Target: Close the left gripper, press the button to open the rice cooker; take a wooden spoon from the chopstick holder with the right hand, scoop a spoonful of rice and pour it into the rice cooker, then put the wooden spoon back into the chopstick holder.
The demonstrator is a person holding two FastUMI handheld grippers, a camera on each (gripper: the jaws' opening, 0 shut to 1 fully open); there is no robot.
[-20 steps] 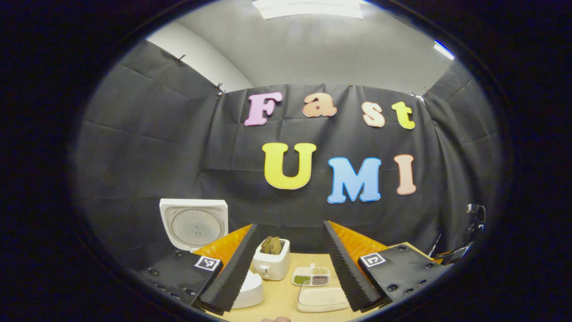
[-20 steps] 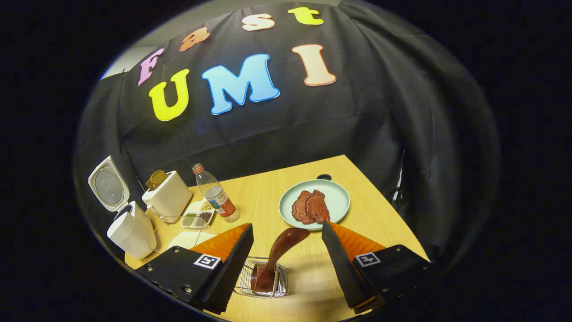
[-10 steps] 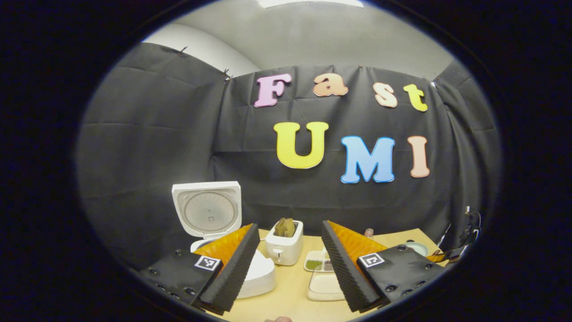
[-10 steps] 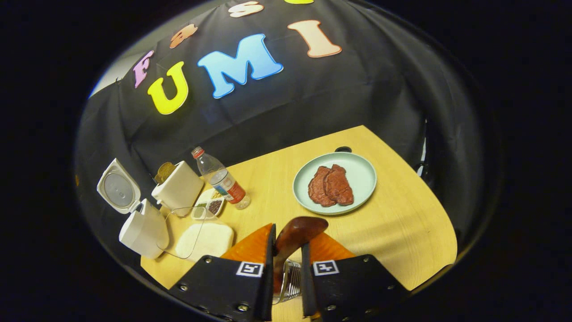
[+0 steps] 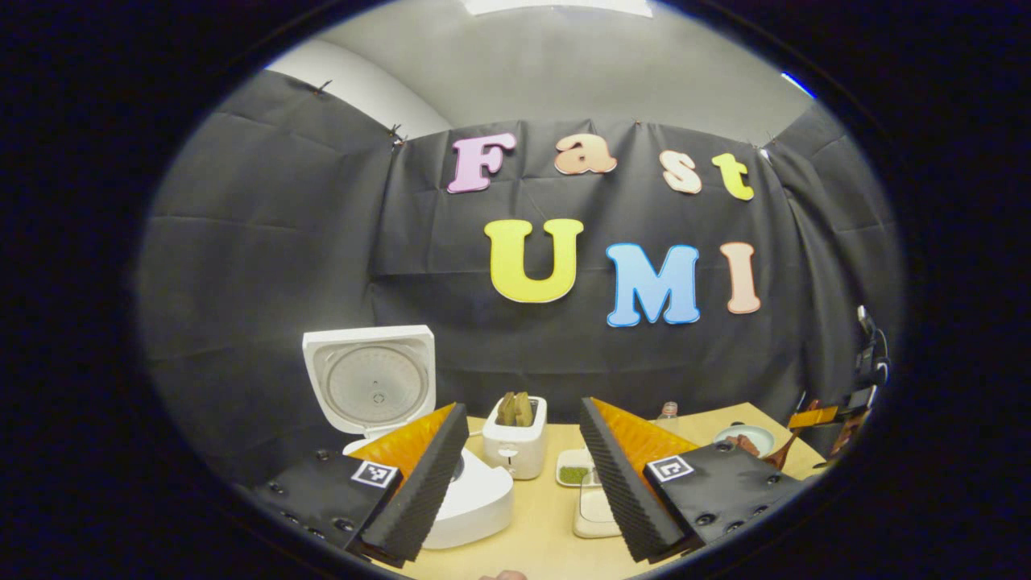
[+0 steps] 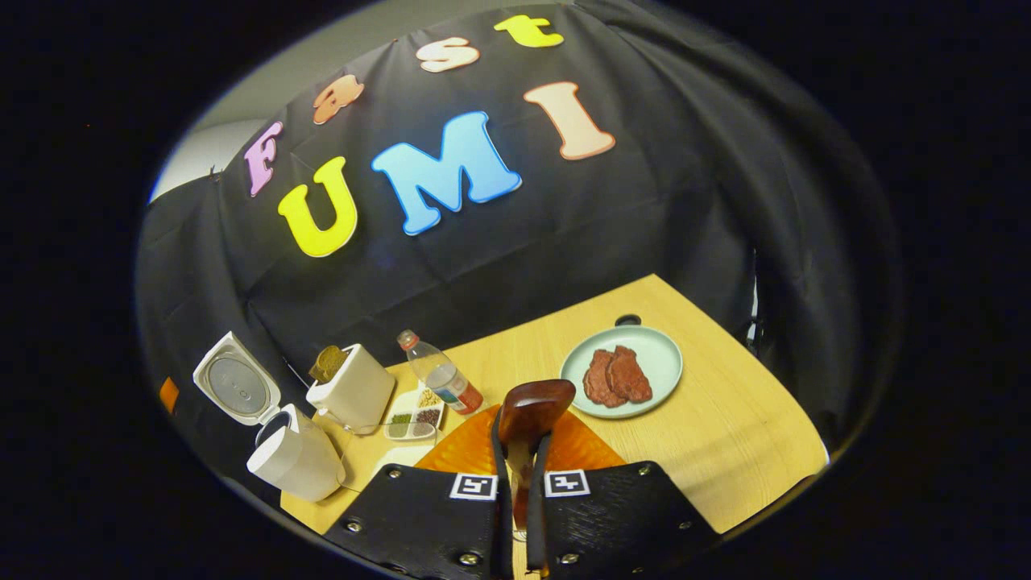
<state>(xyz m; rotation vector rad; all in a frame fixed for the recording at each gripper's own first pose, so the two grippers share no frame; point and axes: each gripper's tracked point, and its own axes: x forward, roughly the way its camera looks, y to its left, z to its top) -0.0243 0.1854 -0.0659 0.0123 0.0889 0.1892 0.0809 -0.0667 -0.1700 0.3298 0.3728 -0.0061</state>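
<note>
right gripper [image 6: 519, 515] at bottom centre, jaws clamped on the wooden spoon [image 6: 532, 411] handle, left gripper [image 5: 523, 483] jaws wide apart, rice cooker [image 5: 475, 503] with lid up at lower left, toaster [image 5: 515, 447] further back on the surface [image 6: 725, 451]

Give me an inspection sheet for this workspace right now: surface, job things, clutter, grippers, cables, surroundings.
Surface: wooden table, with a round hole near its far edge.
Job's things: rice cooker with lid up; wooden spoon in the right gripper; rice tray in front of the left gripper.
Clutter: toaster with bread, bottle, divided dish of grains, plate holding meat.
Grippers: left gripper open, holding nothing; right gripper shut on the spoon handle.
Cables: nothing seen.
Surroundings: black cloth wall.
</note>
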